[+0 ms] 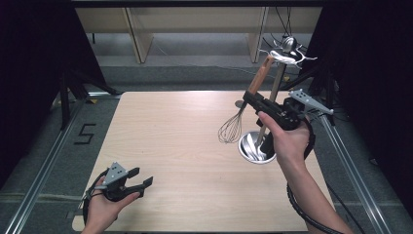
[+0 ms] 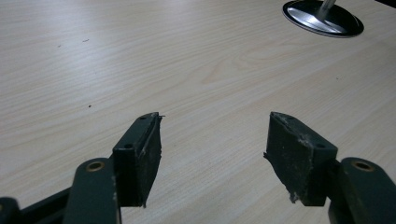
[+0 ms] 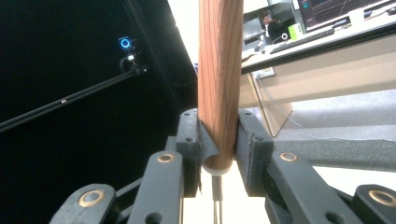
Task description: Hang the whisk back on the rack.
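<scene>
Two grippers, one whisk, one metal stand on the table [image 1: 195,161].

Your left gripper [image 1: 140,178] sits low at the near left corner of the table, well apart from the stand. Its jaws are spread wide with nothing between them; in the left gripper view, bare wood grain shows across the gap between the two worn black pads [image 2: 140,156]. The stand's round base [image 2: 323,17] lies far off at the upper right of that view.

Stand [image 1: 257,147]: one shiny round base on the right half of the table, with one thin upright rod rising from it to a cluster of silver hooks [image 1: 287,54] at the top.

Your right gripper [image 1: 254,99] is raised above the table just left of the stand's rod, pinching the whisk [image 1: 238,119] by its handle. One whisk: wooden handle [image 1: 260,75], wire loops [image 1: 231,129]. Its long axis is tilted, the handle end up and away toward the stand's hooks, the wire head down and toward you, hanging just left of the stand's base and clear of the table.

In the right gripper view the handle [image 3: 219,79] stands upright between both jaws, pressed from each side near its lower end, with the metal collar and wires just below the pads.
</scene>
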A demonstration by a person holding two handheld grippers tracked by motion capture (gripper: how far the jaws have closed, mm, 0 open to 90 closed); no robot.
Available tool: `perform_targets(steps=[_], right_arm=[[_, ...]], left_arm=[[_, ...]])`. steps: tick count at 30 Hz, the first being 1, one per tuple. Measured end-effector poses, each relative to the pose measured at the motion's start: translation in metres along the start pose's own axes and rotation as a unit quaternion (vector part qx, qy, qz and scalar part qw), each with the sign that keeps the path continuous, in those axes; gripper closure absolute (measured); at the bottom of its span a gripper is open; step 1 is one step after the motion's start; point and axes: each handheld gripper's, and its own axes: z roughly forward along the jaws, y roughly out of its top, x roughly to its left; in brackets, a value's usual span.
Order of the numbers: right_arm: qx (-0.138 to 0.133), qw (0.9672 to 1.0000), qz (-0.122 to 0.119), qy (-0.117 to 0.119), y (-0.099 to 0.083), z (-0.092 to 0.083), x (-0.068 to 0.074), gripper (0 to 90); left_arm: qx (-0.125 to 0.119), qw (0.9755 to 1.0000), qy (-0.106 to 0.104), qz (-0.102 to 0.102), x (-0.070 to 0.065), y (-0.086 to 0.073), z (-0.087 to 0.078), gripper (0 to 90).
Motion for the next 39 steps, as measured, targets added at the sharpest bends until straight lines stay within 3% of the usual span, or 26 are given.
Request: perform_targets(steps=[1,2,6,7,8,13,14,16,17,18,20,21,23,27,28,29,39], right_arm=[[0.001,1.0000,0.002,-0.001,0.000,0.000,0.000,73.8],[0.003,1.0000,0.008,-0.004,-0.001,-0.001,0.000,73.9],[0.003,1.0000,0.005,-0.005,-0.001,-0.001,-0.002,73.8],[0.003,1.0000,0.005,-0.004,-0.001,-0.001,-0.003,73.8],[0.003,1.0000,0.005,-0.005,-0.001,-0.001,-0.004,73.8],[0.003,1.0000,0.004,-0.007,-0.002,-0.001,-0.006,73.8],[0.003,1.0000,0.004,-0.007,-0.002,-0.001,-0.006,73.8],[0.007,0.9999,0.009,-0.010,-0.002,-0.002,-0.006,73.8],[0.006,0.9999,0.007,-0.009,-0.002,-0.002,-0.007,73.8],[0.004,0.9999,0.003,-0.010,-0.002,-0.002,-0.008,73.8],[0.007,0.9998,0.018,-0.011,-0.002,-0.003,-0.007,73.8],[0.004,0.9998,0.014,-0.014,-0.002,-0.003,-0.008,73.8],[0.004,0.9999,0.008,-0.011,-0.002,-0.003,-0.010,73.8],[0.005,0.9998,0.010,-0.015,-0.002,-0.004,-0.012,73.8],[0.005,0.9998,0.011,-0.014,-0.002,-0.004,-0.012,73.8],[0.005,0.9998,0.010,-0.014,-0.002,-0.005,-0.013,73.7],[0.008,0.9998,-0.002,-0.019,-0.001,-0.007,-0.017,73.3]], left_arm=[[-0.003,1.0000,0.000,-0.004,-0.001,0.000,0.000,34.8],[-0.003,1.0000,-0.003,0.009,0.001,0.000,0.000,34.8],[0.000,1.0000,0.000,0.000,0.000,0.000,0.000,34.8],[-0.001,0.9999,0.001,0.015,0.002,0.001,0.000,34.8],[-0.001,1.0000,0.001,0.000,0.000,0.000,0.000,34.8],[0.000,0.9999,0.001,0.011,0.001,0.001,0.000,34.8],[0.000,1.0000,0.000,-0.003,0.000,0.000,0.000,34.8],[0.001,1.0000,0.001,-0.003,-0.001,0.000,0.000,34.8],[0.001,0.9998,0.000,0.020,0.002,0.001,0.000,34.8],[-0.001,1.0000,0.001,0.006,0.001,0.000,0.000,34.8],[0.000,0.9999,0.001,0.013,0.001,0.001,0.000,34.8],[0.000,1.0000,0.000,0.000,0.000,0.000,0.000,34.8],[0.000,1.0000,0.000,-0.002,0.000,0.000,0.000,34.8],[0.001,1.0000,0.000,-0.004,-0.001,0.000,0.000,34.8],[0.001,0.9999,0.001,0.011,0.001,0.000,0.000,34.8],[0.001,1.0000,0.000,-0.003,0.000,0.000,0.000,34.8],[-0.002,1.0000,-0.002,0.001,0.000,0.000,0.000,34.8]])
